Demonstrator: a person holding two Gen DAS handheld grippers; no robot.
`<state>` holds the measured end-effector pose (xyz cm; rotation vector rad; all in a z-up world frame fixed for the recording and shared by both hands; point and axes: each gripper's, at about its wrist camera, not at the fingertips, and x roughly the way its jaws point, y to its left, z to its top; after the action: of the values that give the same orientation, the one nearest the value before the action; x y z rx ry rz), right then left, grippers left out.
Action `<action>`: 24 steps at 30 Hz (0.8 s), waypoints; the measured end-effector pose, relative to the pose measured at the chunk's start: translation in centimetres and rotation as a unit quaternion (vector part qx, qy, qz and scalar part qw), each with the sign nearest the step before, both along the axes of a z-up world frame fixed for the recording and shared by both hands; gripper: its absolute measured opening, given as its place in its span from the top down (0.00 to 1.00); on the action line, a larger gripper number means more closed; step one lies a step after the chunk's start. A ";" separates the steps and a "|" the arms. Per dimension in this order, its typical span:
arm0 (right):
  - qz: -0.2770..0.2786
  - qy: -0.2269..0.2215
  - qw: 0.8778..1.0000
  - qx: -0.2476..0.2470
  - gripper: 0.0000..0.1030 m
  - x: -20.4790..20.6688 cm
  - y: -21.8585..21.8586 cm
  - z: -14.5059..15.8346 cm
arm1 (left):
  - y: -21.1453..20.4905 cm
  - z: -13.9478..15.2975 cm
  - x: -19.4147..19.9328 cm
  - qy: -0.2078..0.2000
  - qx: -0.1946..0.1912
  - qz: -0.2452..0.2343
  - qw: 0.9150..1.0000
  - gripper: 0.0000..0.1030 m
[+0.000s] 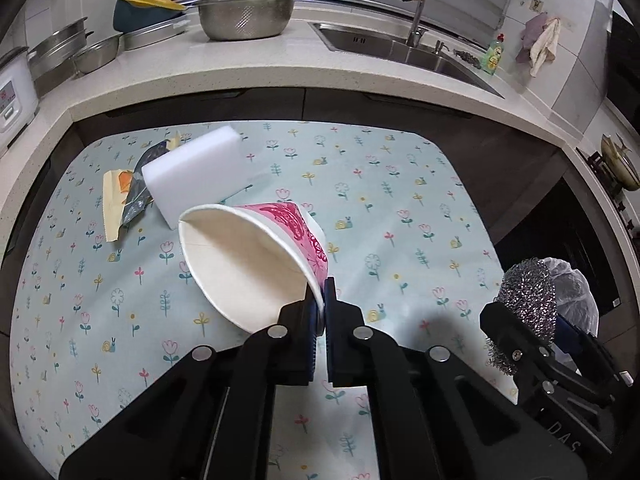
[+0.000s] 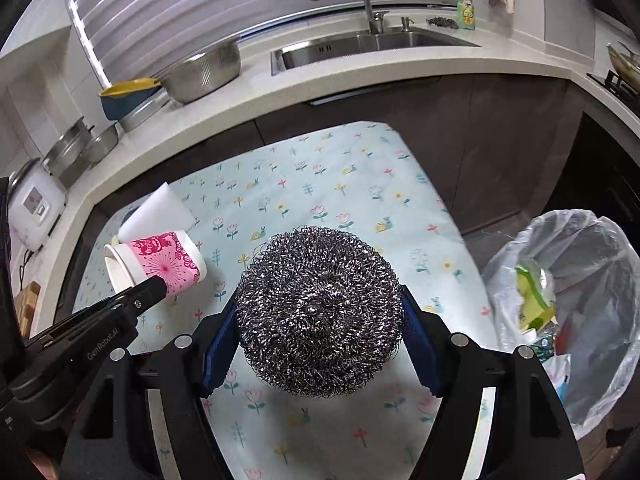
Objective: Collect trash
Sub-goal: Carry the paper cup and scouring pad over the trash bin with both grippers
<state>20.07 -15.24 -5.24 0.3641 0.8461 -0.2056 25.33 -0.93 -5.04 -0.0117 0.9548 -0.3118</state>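
Note:
My left gripper (image 1: 323, 296) is shut on the rim of a pink-and-white paper cup (image 1: 256, 256), holding it tilted above the flowered tablecloth (image 1: 400, 208); the cup also shows in the right wrist view (image 2: 160, 260). My right gripper (image 2: 320, 320) is shut on a steel wool scrubber (image 2: 320, 308), also in the left wrist view (image 1: 528, 300). A white sponge block (image 1: 192, 172) and crumpled wrappers (image 1: 128, 196) lie on the cloth at the far left. A bin lined with a clear bag (image 2: 580, 280) stands to the right of the table, holding trash.
A kitchen counter (image 1: 240, 76) wraps behind the table, with a steel colander (image 1: 244, 16), pans (image 1: 96, 52), a rice cooker (image 1: 12, 96), a sink (image 1: 400, 48) with tap and a green soap bottle (image 1: 494, 54). A stove with a pan (image 1: 618, 164) is at the right.

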 end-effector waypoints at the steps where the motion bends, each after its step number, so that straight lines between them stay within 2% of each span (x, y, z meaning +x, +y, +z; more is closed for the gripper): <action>1: -0.001 -0.002 1.000 0.000 0.32 -0.4 -0.4 0.2 | -0.5 0.3 -0.4 -0.003 0.000 -0.005 1.000 0.97; 13: -0.070 -0.025 0.997 0.002 0.32 -7.6 -7.7 2.1 | -9.8 3.0 -5.8 -0.033 0.006 -0.088 0.996 0.97; 24: -0.163 -0.027 0.986 0.009 0.32 -15.6 -15.8 1.8 | -19.4 3.2 -11.3 -0.043 0.021 -0.186 0.981 0.97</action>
<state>4.48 -31.06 -3.48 0.5220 0.7325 -0.4912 13.99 -20.32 -1.86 0.2197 0.8751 -0.6320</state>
